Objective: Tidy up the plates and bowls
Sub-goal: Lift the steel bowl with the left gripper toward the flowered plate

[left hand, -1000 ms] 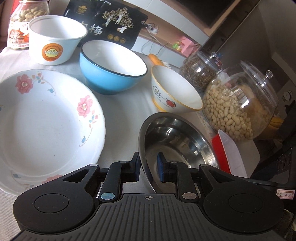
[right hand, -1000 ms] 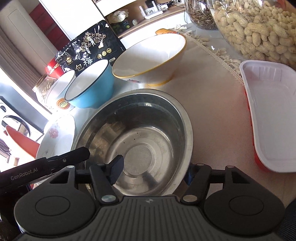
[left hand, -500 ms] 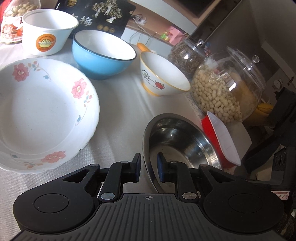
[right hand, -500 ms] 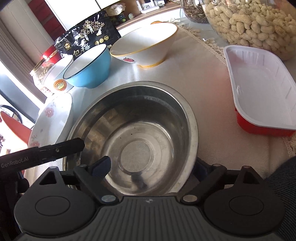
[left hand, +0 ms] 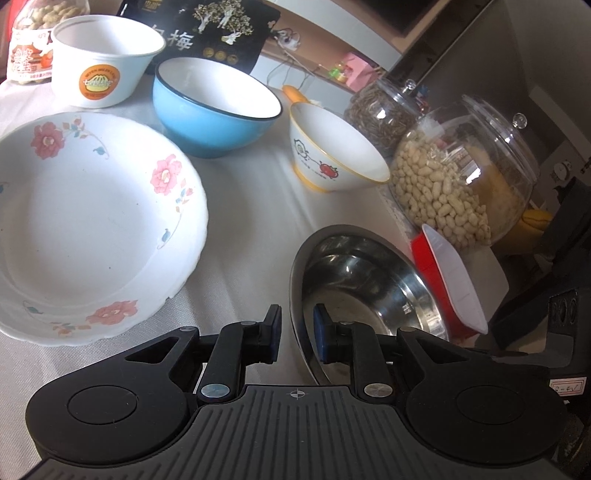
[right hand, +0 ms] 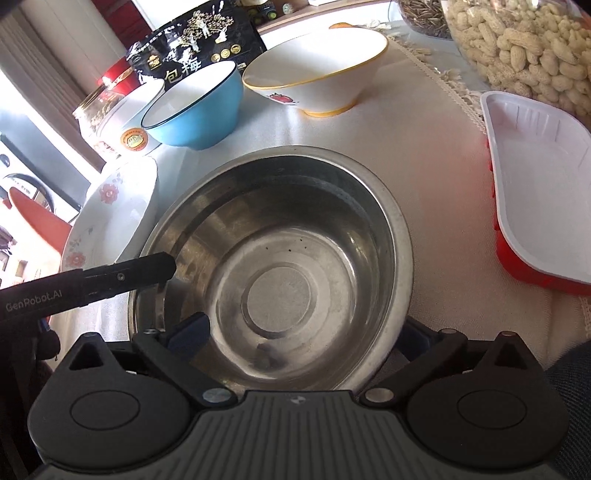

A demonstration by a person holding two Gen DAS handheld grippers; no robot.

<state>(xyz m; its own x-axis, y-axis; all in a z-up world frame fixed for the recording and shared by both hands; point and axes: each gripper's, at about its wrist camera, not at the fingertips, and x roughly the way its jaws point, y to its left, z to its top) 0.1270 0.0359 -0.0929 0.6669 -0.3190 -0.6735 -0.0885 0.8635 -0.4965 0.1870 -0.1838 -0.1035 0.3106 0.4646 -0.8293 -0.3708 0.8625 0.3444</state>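
A steel bowl (left hand: 354, 273) (right hand: 280, 258) is held tilted above the white tablecloth. My left gripper (left hand: 297, 330) is shut on its left rim, one pad inside and one outside. My right gripper (right hand: 299, 332) is wide open astride the bowl's near side; its left finger (right hand: 188, 328) is inside the bowl, its right finger is mostly hidden behind the rim. A white floral plate (left hand: 85, 221) (right hand: 110, 218) lies to the left. A blue bowl (left hand: 214, 107) (right hand: 192, 107), a yellow-rimmed white bowl (left hand: 332, 151) (right hand: 317, 70) and a white paper bowl (left hand: 103, 59) stand behind.
A red tray with a white inside (left hand: 450, 280) (right hand: 535, 206) lies right of the steel bowl. A jar of peanuts (left hand: 458, 173) (right hand: 524, 51) and a jar of seeds (left hand: 384, 107) stand at the right. A black bag (left hand: 207, 29) and a peanut jar (left hand: 29, 48) stand at the back.
The steel bowl has been lifted and drawn back toward me with my left gripper on its rim. My right gripper has stayed open around it.
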